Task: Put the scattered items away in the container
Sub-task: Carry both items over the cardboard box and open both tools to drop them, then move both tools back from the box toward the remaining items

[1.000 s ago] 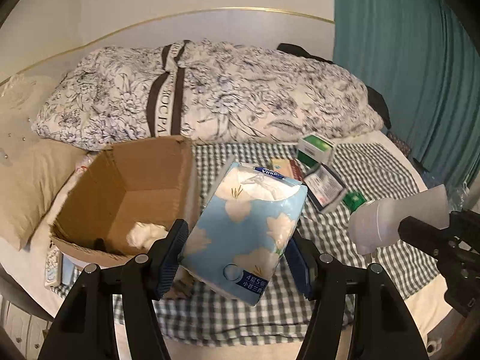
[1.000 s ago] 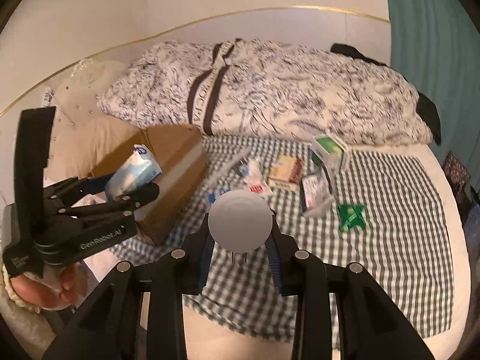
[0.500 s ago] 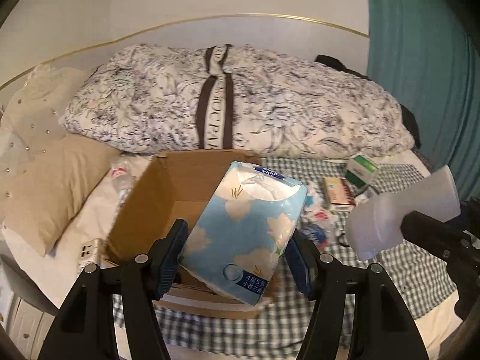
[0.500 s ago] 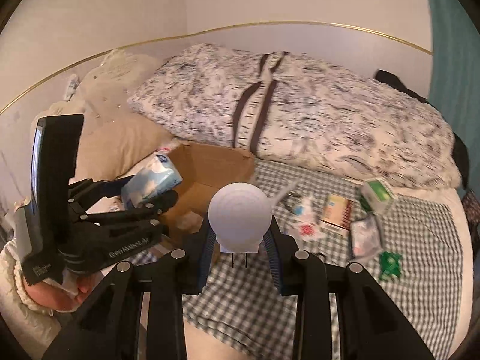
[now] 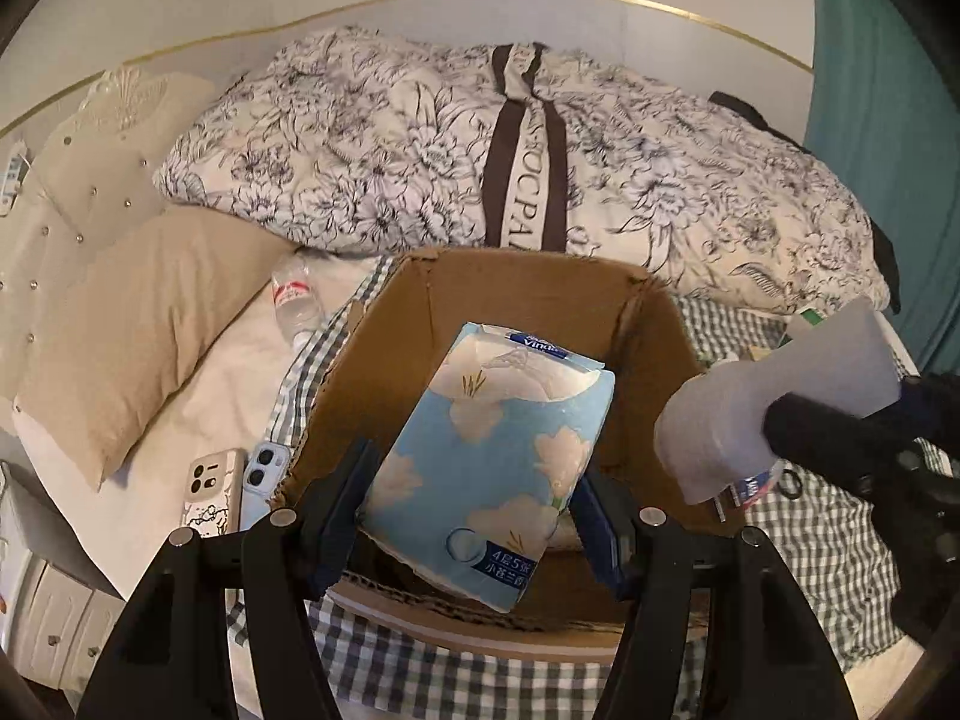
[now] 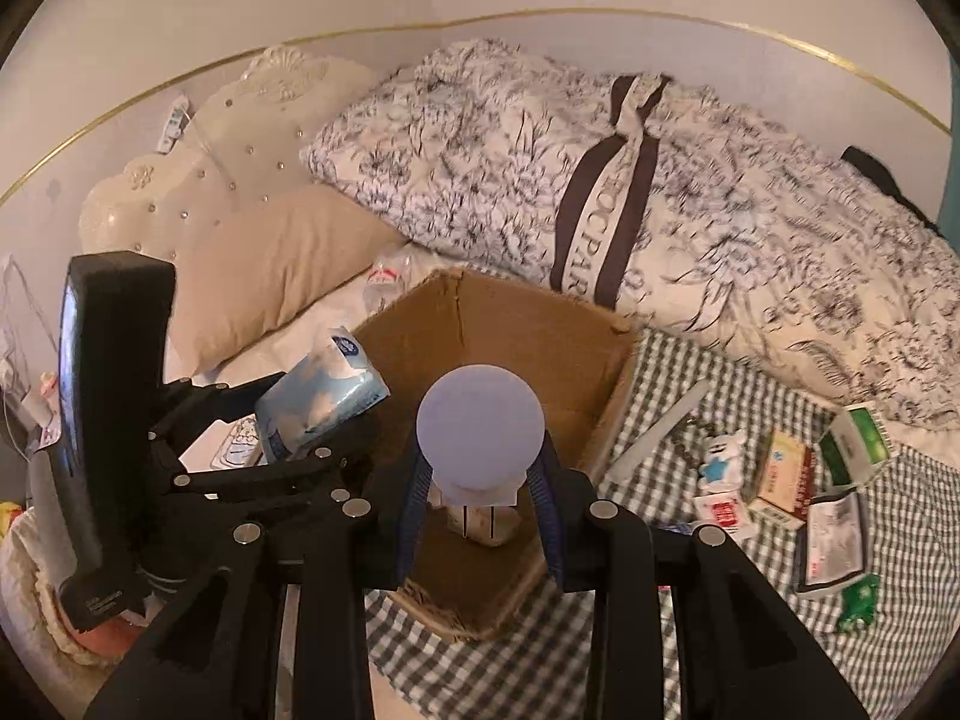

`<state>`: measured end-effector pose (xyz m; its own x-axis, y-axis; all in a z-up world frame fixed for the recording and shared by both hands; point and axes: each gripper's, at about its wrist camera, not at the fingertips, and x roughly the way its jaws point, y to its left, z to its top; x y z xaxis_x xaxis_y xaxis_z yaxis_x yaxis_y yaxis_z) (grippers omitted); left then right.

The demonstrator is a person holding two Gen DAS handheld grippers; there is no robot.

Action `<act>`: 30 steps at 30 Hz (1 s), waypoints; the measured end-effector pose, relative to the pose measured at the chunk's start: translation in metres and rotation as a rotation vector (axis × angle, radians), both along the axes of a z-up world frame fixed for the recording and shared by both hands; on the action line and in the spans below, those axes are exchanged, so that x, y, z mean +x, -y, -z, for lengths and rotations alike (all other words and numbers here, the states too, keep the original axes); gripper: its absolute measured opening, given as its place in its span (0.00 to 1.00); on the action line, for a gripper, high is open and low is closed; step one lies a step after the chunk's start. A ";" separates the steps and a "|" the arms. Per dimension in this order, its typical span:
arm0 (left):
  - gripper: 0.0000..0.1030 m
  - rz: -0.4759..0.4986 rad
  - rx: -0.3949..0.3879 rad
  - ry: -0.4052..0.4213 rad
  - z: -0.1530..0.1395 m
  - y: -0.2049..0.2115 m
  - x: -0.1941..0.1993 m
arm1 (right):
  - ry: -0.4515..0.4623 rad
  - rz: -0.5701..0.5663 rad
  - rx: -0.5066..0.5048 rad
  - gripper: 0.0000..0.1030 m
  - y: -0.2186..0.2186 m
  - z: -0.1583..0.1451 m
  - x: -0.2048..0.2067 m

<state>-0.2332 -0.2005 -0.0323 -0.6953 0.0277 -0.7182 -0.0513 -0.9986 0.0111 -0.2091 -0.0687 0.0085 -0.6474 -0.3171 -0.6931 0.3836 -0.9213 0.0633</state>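
My left gripper is shut on a blue tissue pack with white clouds and holds it over the open cardboard box. The pack also shows in the right wrist view. My right gripper is shut on a white plug-in night light with a round dome, held above the box. The night light also shows in the left wrist view. Scattered on the checked cloth lie a green and white box, a yellow box, sachets and a green packet.
A floral duvet lies behind the box. A beige pillow, a plastic bottle and two phones lie to the box's left. A teal curtain hangs at right.
Both grippers moved left with their loads, from over the checked cloth to above the cardboard box. Both grips stayed shut.
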 end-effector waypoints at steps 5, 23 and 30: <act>0.63 -0.004 -0.010 0.018 0.013 0.000 -0.010 | 0.055 -0.002 0.012 0.31 0.010 0.025 -0.019; 1.00 0.002 -0.054 0.021 0.010 -0.022 -0.002 | -0.039 0.111 -0.018 0.73 -0.029 0.007 -0.003; 1.00 0.032 -0.031 -0.007 -0.009 -0.046 0.030 | -0.084 0.173 -0.007 0.73 -0.061 -0.008 0.033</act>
<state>-0.2027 -0.1543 -0.0232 -0.6996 0.0277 -0.7140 -0.0833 -0.9956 0.0430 -0.1761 -0.0075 0.0169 -0.7480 -0.2011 -0.6325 0.2239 -0.9736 0.0447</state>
